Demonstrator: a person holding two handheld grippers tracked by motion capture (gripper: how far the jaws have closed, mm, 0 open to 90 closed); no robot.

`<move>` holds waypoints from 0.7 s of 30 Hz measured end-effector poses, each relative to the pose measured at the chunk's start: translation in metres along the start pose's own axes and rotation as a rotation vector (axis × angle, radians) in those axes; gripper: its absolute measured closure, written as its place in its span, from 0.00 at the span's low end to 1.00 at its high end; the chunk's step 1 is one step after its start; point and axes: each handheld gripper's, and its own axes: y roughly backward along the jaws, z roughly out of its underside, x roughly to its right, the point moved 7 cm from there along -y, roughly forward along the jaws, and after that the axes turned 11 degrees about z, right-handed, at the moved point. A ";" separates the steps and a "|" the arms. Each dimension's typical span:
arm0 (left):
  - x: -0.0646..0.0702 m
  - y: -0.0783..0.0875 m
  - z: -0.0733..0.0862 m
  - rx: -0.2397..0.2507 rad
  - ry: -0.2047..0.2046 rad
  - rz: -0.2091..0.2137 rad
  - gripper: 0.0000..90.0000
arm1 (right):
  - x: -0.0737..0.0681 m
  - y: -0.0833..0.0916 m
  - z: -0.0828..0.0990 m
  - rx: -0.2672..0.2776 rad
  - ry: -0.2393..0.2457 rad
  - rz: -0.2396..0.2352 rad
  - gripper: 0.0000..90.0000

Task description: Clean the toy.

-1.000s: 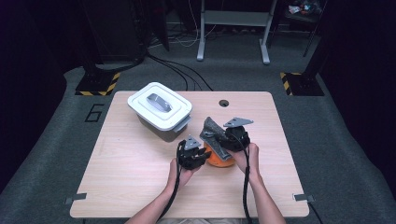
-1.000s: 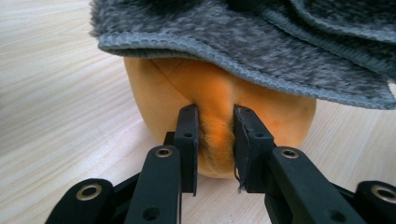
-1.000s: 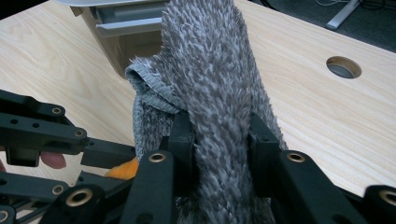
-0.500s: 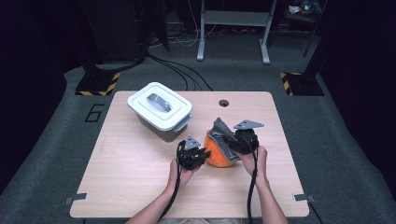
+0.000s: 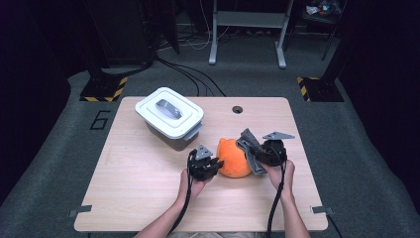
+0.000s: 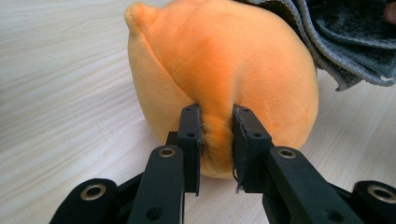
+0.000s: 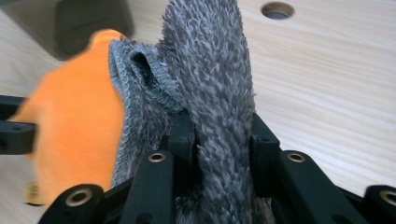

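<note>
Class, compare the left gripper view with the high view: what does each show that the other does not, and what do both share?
The left gripper view alone shows the left gripper pinching a fold of plush between its jaws.

The high view alone shows the lidded white container, the round hole in the table, the right gripper, the person's forearms and the floor.

Both show the orange plush toy, the grey cloth against it, and the wooden table.
</note>
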 end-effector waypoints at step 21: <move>0.000 0.001 0.002 0.003 -0.004 -0.001 0.83 | 0.007 0.034 -0.028 0.086 -0.057 -0.050 0.77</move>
